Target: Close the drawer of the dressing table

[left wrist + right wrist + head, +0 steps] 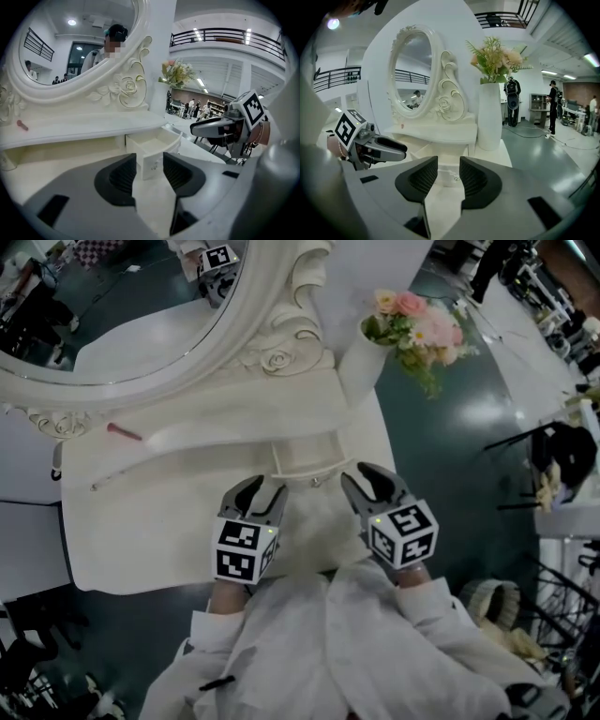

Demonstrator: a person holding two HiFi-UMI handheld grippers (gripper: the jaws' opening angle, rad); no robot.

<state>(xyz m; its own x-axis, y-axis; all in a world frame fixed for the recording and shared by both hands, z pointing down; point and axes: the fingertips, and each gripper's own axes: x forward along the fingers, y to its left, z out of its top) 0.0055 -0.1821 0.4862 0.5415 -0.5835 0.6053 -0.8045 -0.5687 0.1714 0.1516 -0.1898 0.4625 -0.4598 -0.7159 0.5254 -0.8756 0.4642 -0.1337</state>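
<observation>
From the head view we look steeply down on a white dressing table (187,521) with a carved oval mirror (112,324) at its back. Its small white drawer (305,454) stands pulled out at the middle of the front edge. The left gripper (258,488) and the right gripper (370,482), grey two-jaw tongs each bearing a cube of square markers, are held side by side in front of the table. The drawer's front lies just ahead of them and between them. A tall white vase (361,367) of pink and cream flowers (417,329) stands at the table's right end, and a small red stick-like thing (123,432) lies on the top toward the left. White sleeves (422,615) fill the bottom of the picture.

In the left gripper view we see the left gripper (149,159) with its ribbed pads apart and pressing on nothing. The open drawer (154,145) shows in the gap beyond them, its near corner toward us. The right gripper (206,130) hangs at the right, and the mirror (75,42) rises at upper left.

In the right gripper view we find the right gripper (448,176) likewise parted and gripping nothing. The drawer (449,164) front, with its little knob, sits framed between the pads. The left gripper (393,150) is at the left, and the vase (490,117) stands right of the mirror (410,70).
</observation>
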